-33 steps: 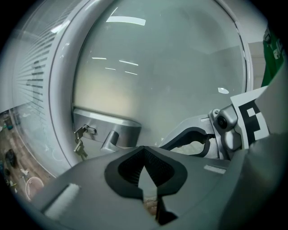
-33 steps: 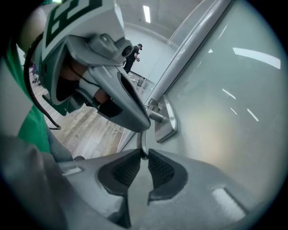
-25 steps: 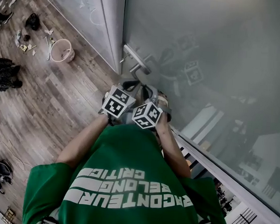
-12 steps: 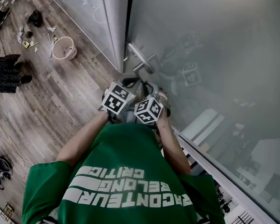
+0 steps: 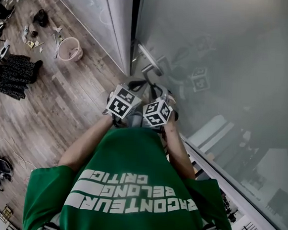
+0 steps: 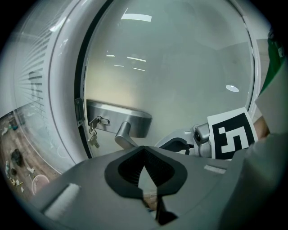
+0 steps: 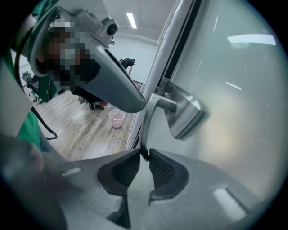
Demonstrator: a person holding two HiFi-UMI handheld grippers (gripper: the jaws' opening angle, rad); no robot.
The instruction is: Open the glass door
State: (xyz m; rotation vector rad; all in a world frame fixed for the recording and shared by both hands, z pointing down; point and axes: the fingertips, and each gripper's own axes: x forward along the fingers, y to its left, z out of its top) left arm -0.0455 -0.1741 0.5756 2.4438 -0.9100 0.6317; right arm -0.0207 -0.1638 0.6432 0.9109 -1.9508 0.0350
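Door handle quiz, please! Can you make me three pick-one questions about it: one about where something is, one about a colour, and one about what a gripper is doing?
1. Where do the keys hang?
A. beside the handle
B. on a table
C. on a chair

2. What colour is the person's shirt?
A. red
B. green
C. white

3. The right gripper is:
A. wide open
B. shut on the handle
C. shut on the keys

Answers:
1 A: the left gripper view shows the keys dangling just left of the handle.
2 B: the head view shows a green shirt.
3 B: the right gripper view shows the jaws pinching the handle's tip.
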